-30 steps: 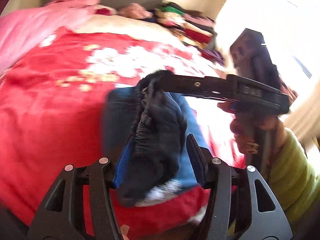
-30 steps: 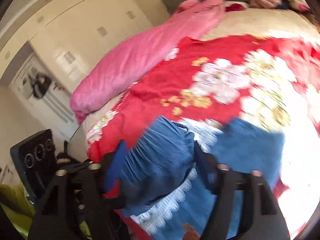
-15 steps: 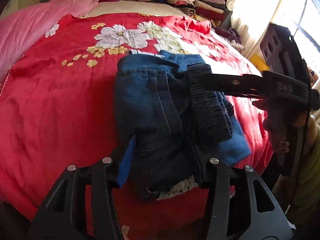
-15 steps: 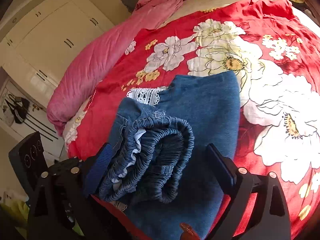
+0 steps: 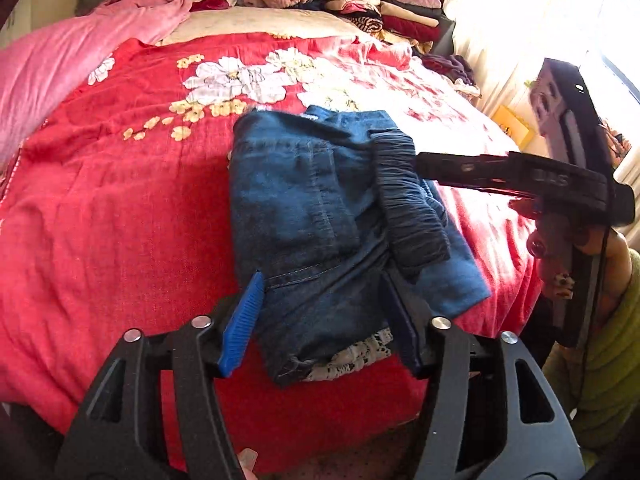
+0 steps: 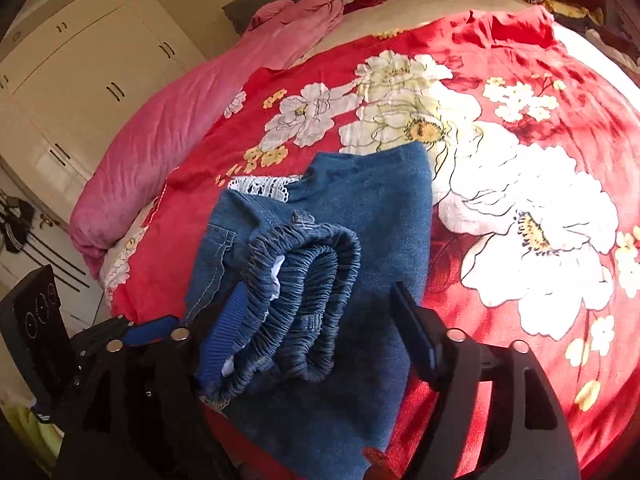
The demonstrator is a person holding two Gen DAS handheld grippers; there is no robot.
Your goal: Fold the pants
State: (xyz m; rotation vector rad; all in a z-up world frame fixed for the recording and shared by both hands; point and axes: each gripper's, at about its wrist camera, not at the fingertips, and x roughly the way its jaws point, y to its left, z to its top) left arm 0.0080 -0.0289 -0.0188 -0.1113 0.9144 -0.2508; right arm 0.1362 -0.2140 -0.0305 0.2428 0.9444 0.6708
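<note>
Bedding first, from my left: a long pink quilt roll (image 5: 60,68) lies along the left edge of the bed, beside the red floral bedspread (image 5: 120,208) that covers the rest. On that spread, near its front edge, rest the folded blue denim pants (image 5: 304,208), with white lace trim (image 5: 352,354) showing at the near end and again at the far end in the right wrist view.

My left gripper (image 5: 320,312) stands spread, its blue-padded fingers (image 5: 242,316) on either side of the near end of the pants; I see no pinch. The gathered elastic waistband (image 6: 296,300) lies doubled over on top of the fold. My right gripper (image 6: 316,340) is likewise spread wide, straddling that waistband; one pad lies against the fabric, the other stands apart.

Beyond, at the far right, a pile of folded clothes (image 5: 380,8) sits at the head of the bed.
</note>
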